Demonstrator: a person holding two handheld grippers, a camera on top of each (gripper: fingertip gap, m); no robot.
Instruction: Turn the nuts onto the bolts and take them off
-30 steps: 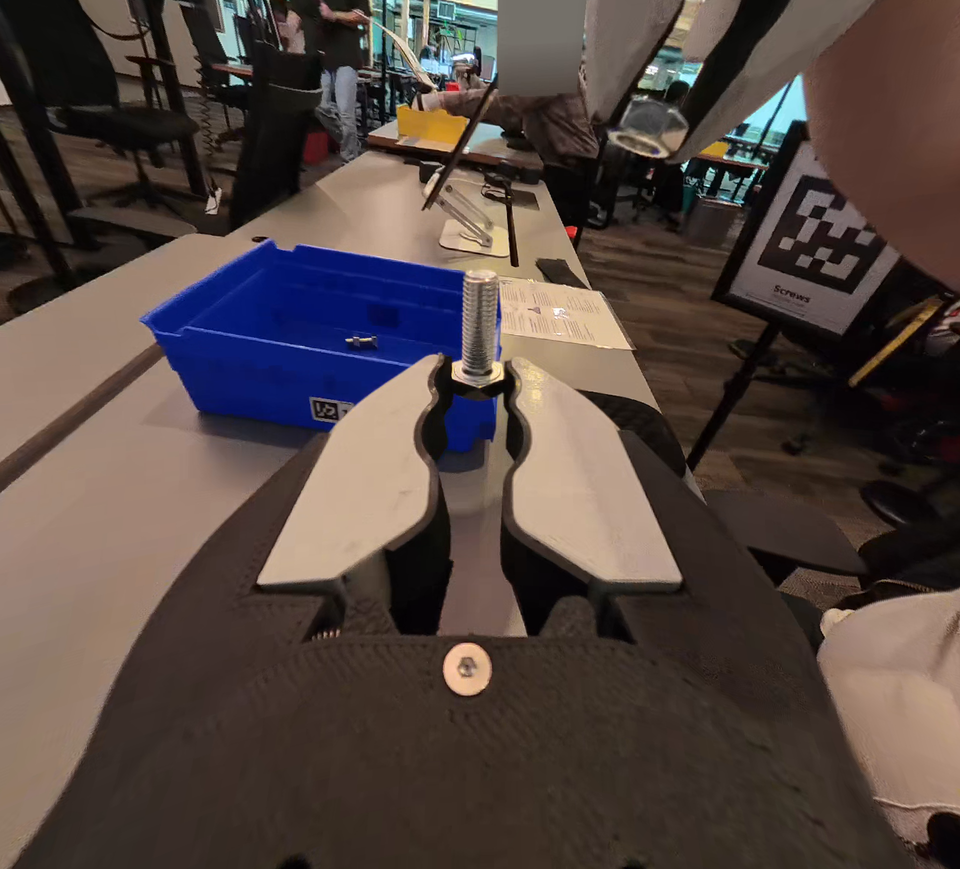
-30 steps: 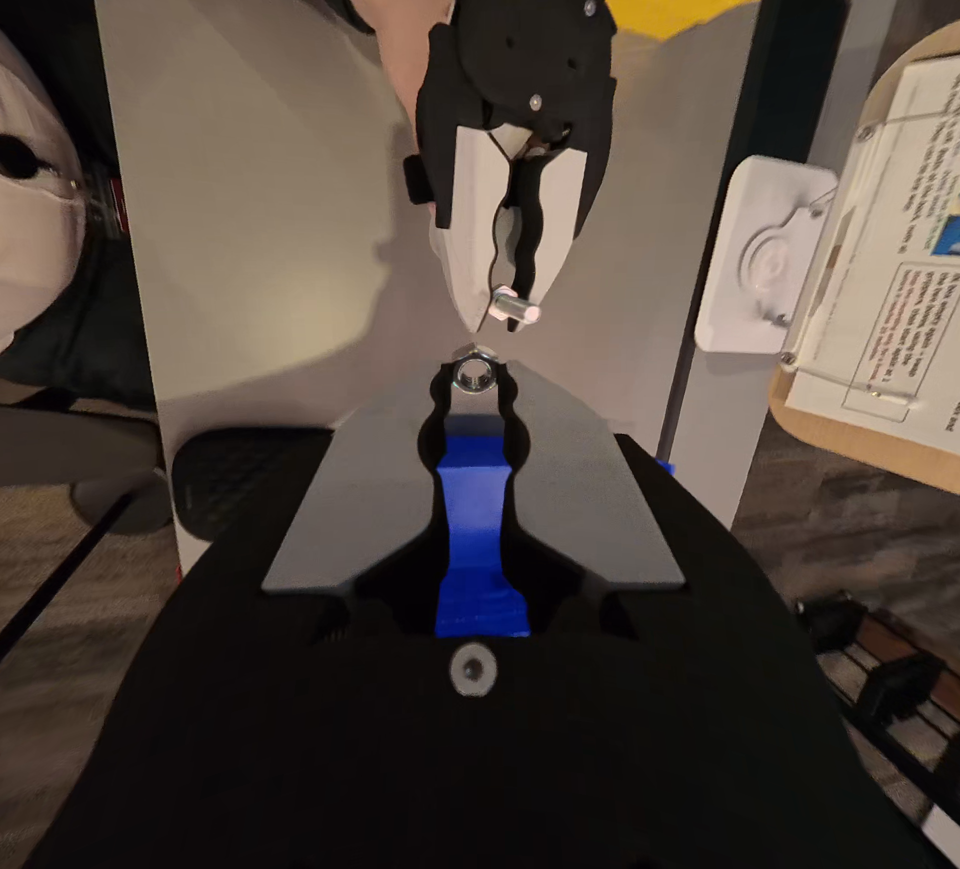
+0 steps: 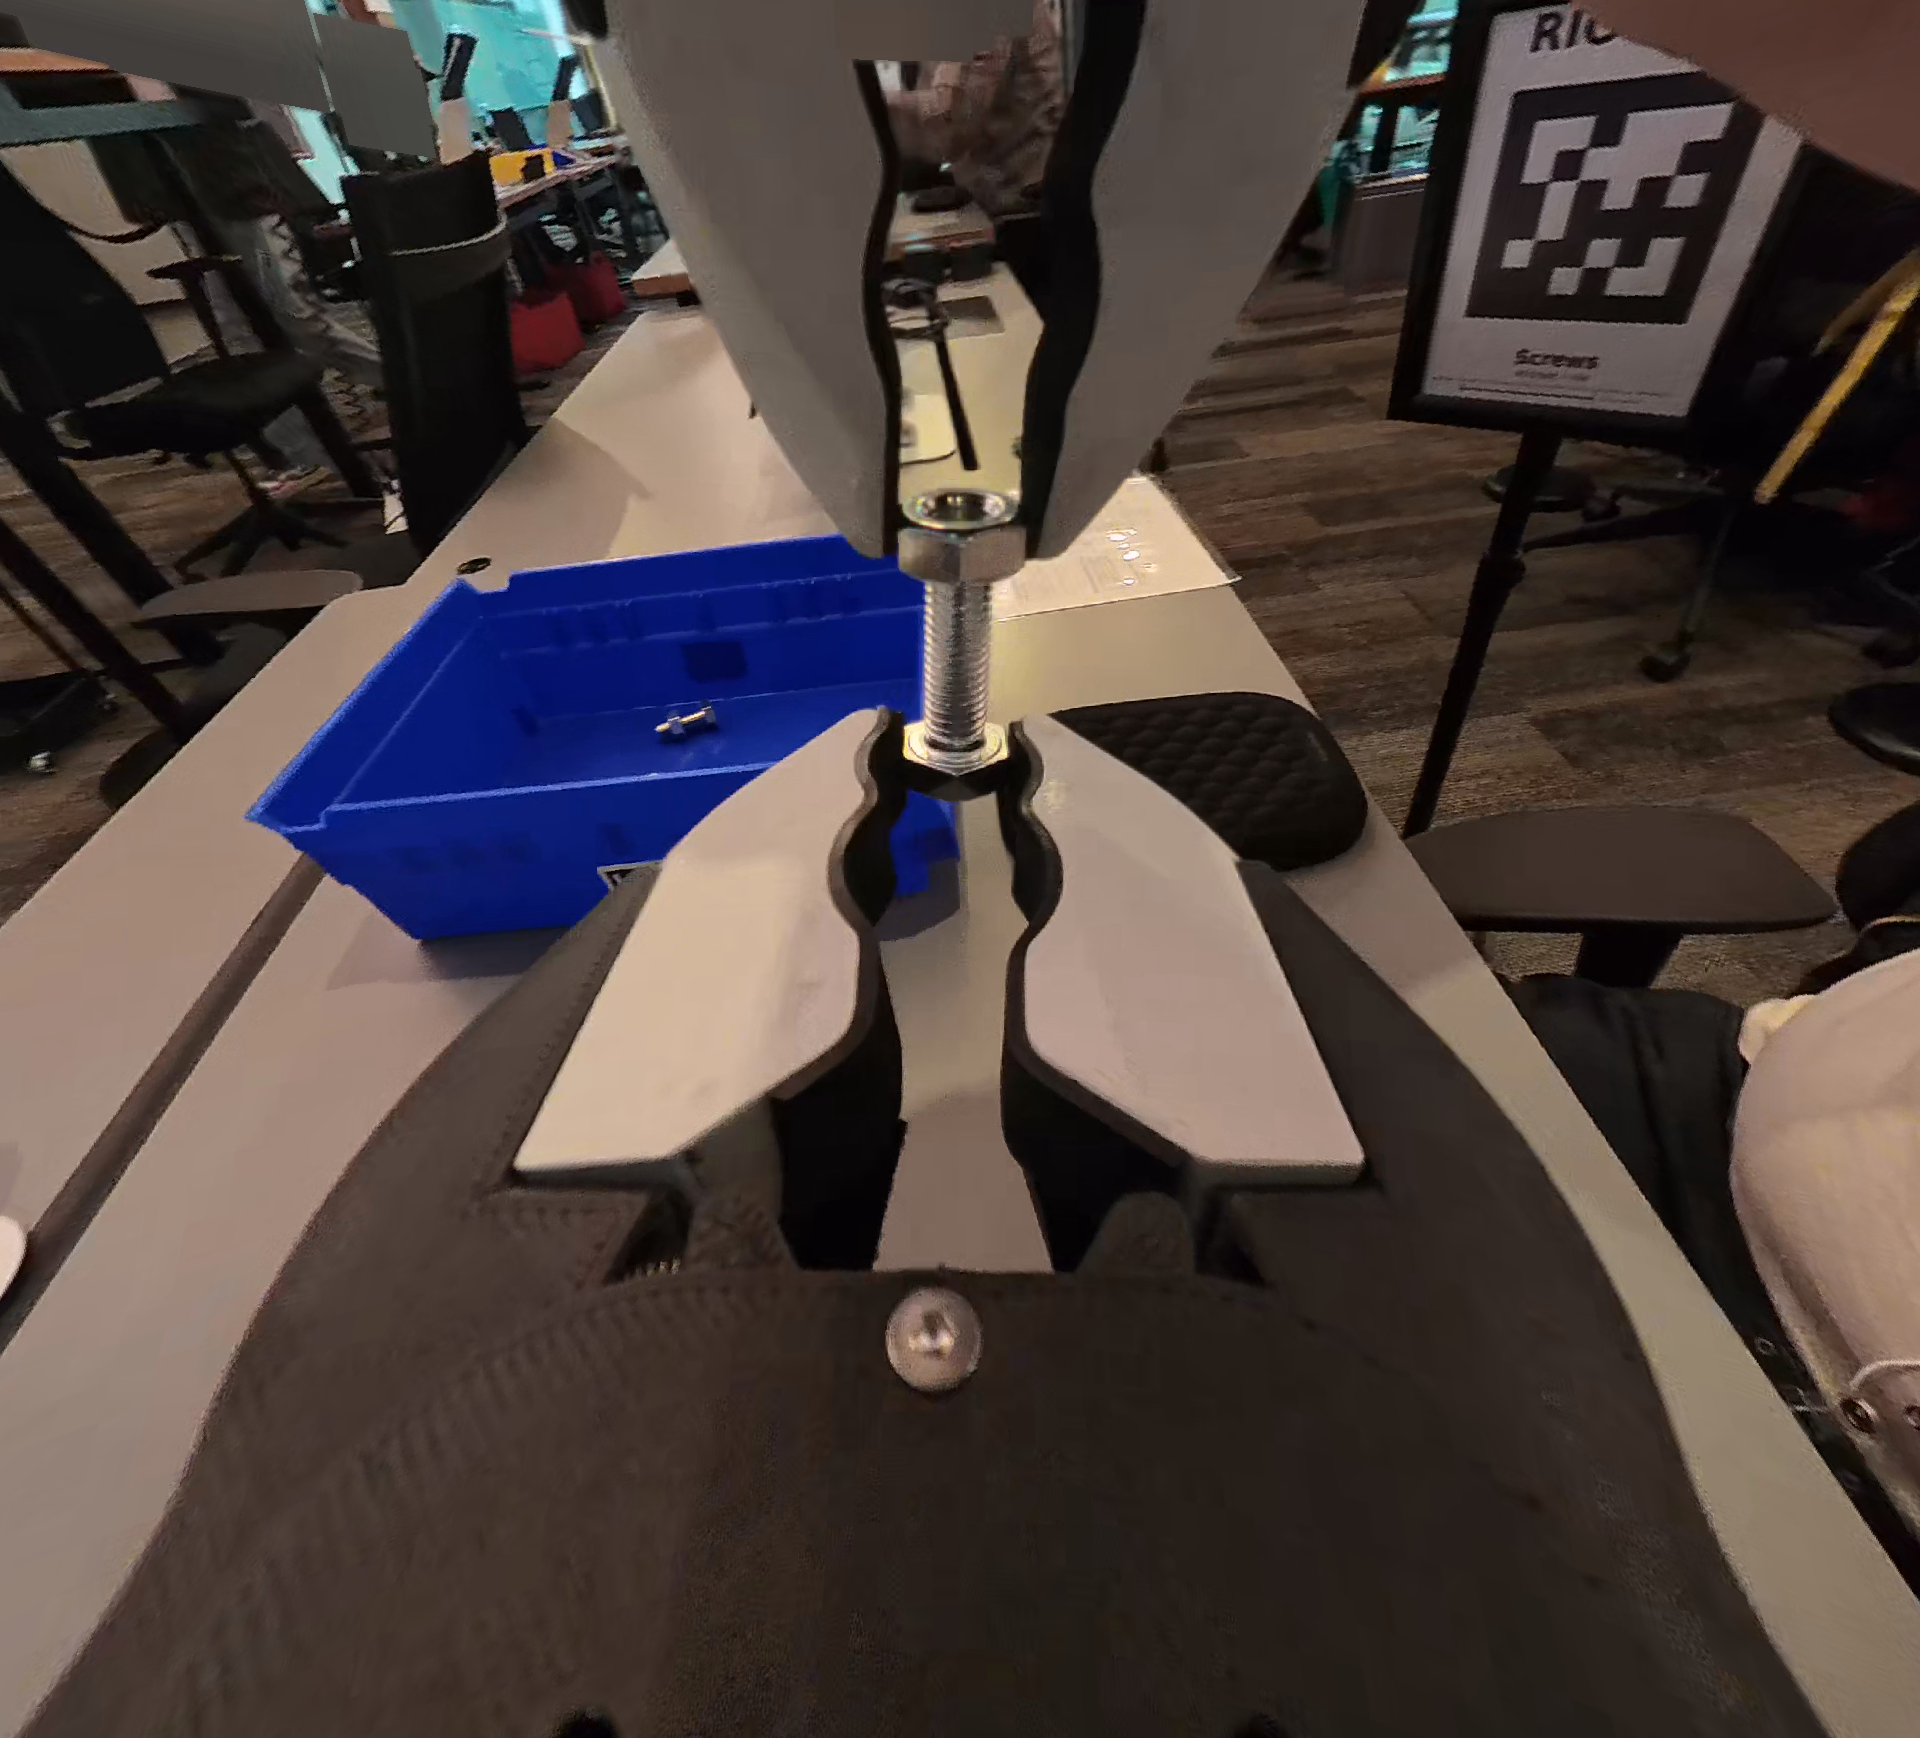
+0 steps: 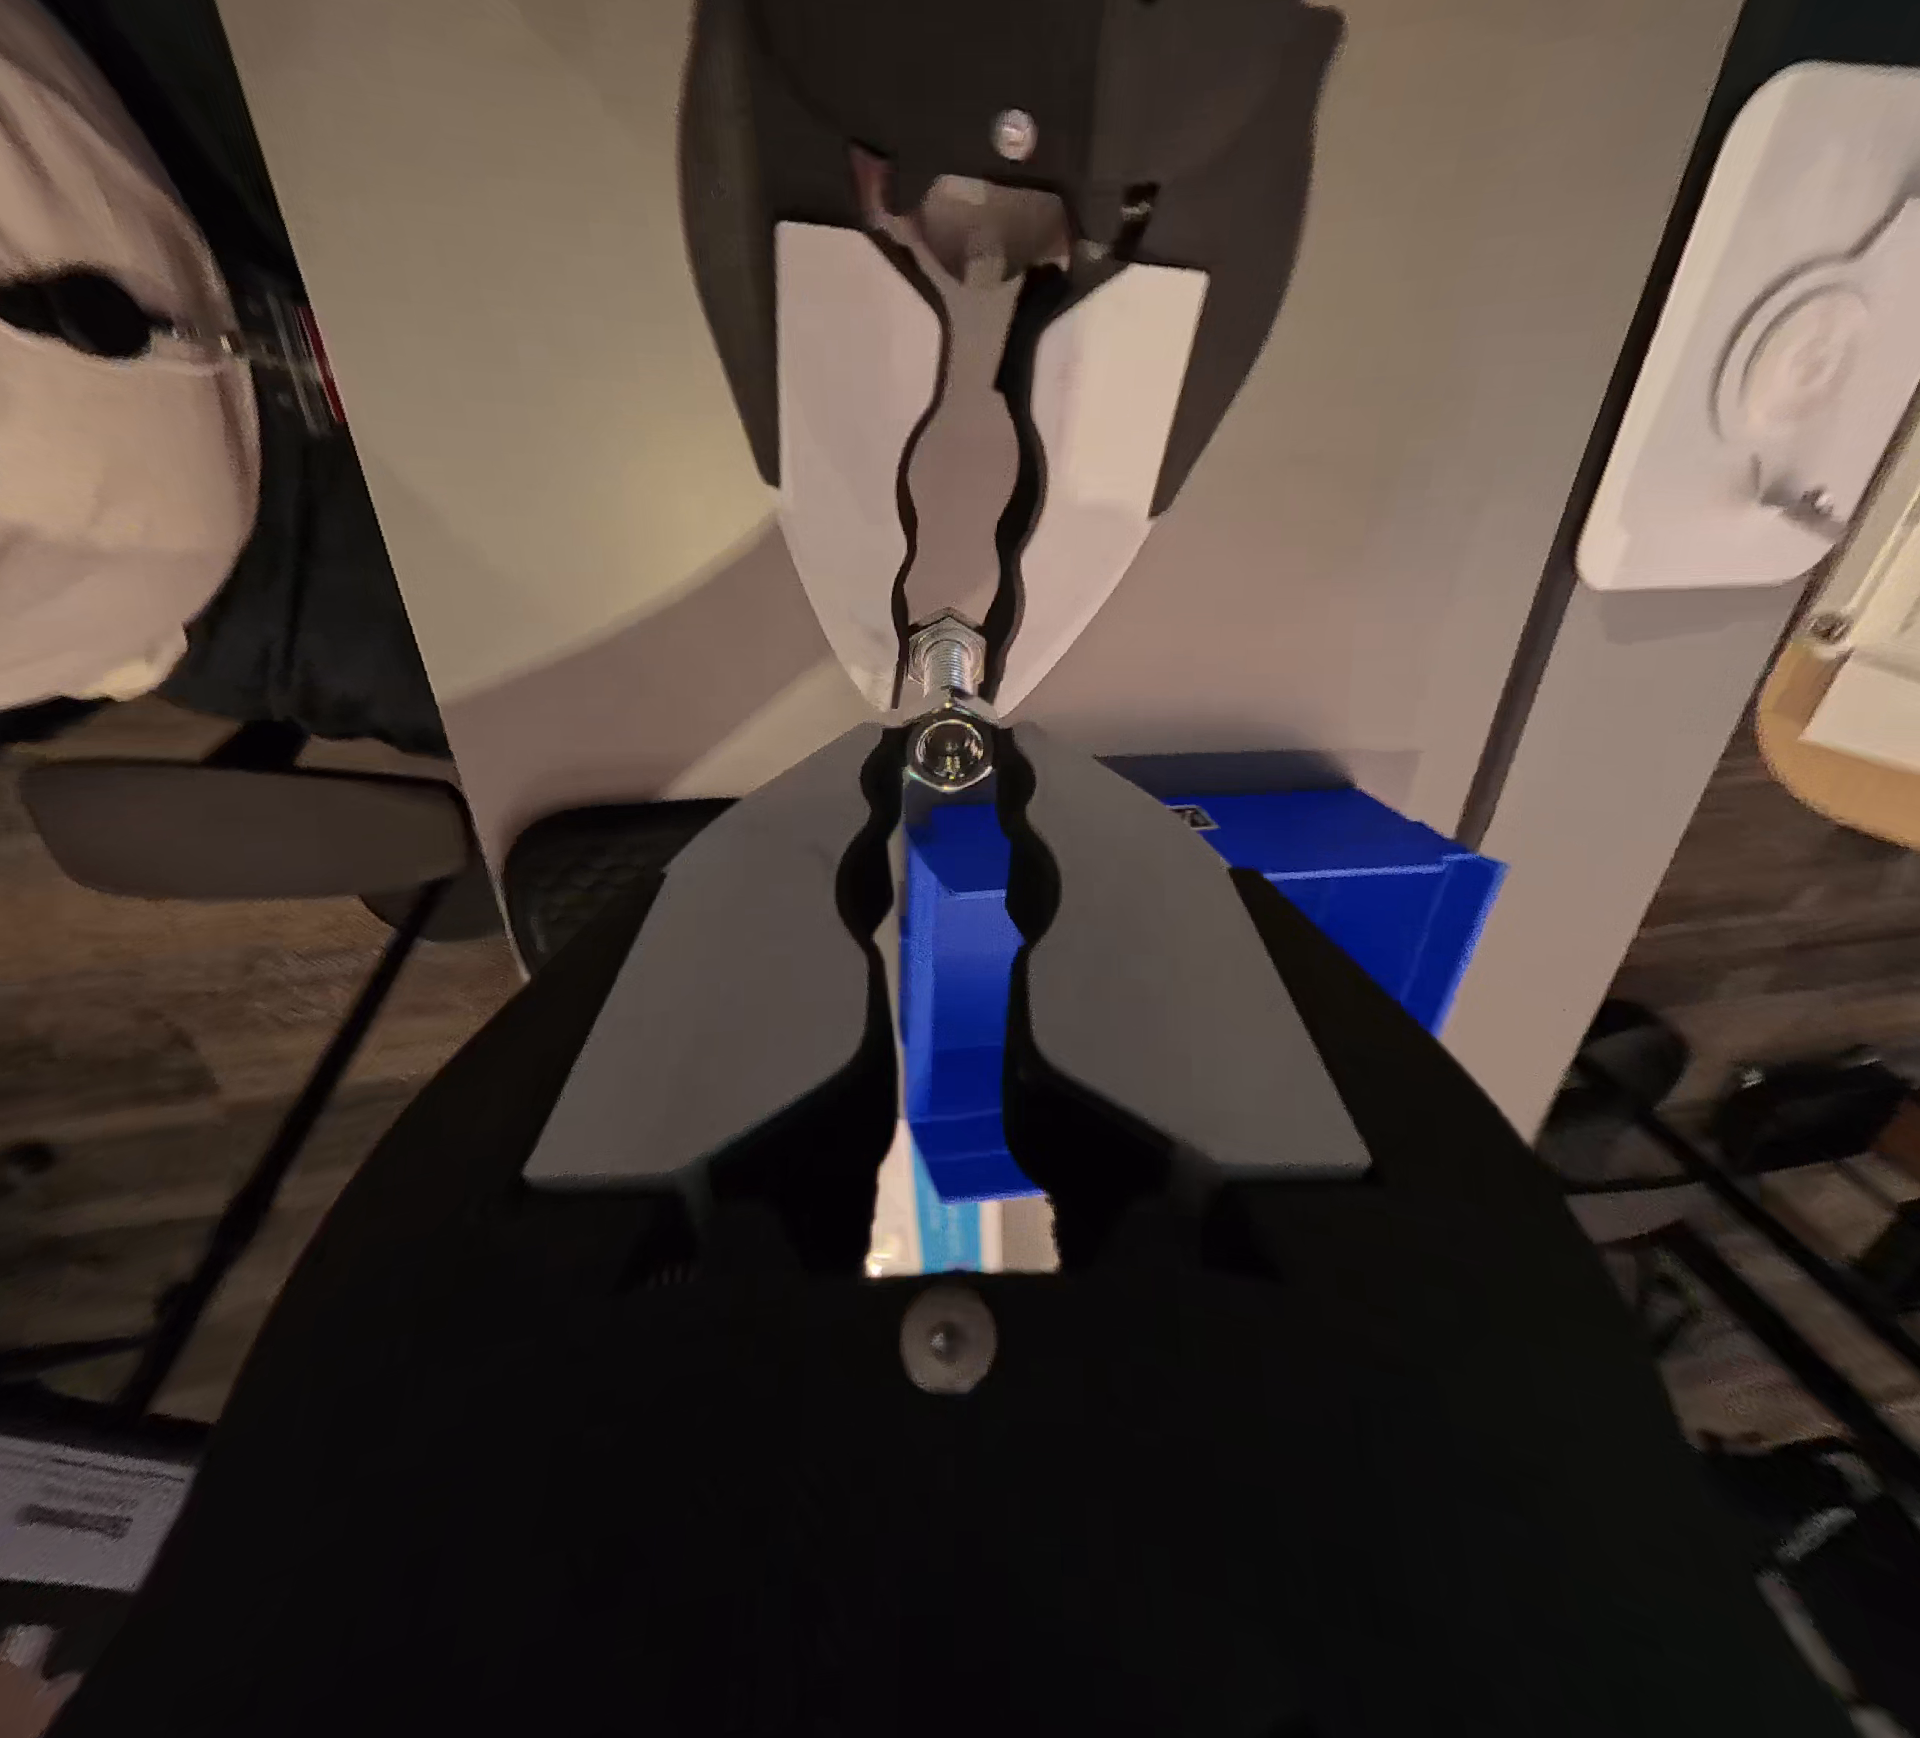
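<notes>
Above the grey tabletop [image 3: 644, 462]: a bright, threaded steel bolt [image 3: 954, 662] stands upright, well clear of the surface.
Left gripper [image 3: 951, 758]: its jaws are clamped on the bolt's hexagonal head, holding the shank pointing up.
Right gripper [image 4: 948, 746]: reaching down from above, its jaws pinch a shiny steel hex nut [image 3: 958, 537] by two opposite flats.
Nut position: it sits on the very tip of the bolt's thread, bore in line with the shank; whether the first thread has caught cannot be told.
Handling, bolt: rigid, small and fairly light, I judge; smooth plated metal that could twist in the pads unless held by the head's flats.
Handling, nut: hard, thin and slippery; best gripped across the flats, near the fingertips, kept square to the shank so it does not cross-thread.
Risk: a tilted start would jam; a loose pinch would drop the nut.
Behind: a blue plastic bin [image 3: 436, 753] rests on the table, holding another small bolt-and-nut piece [image 3: 686, 722].
</notes>
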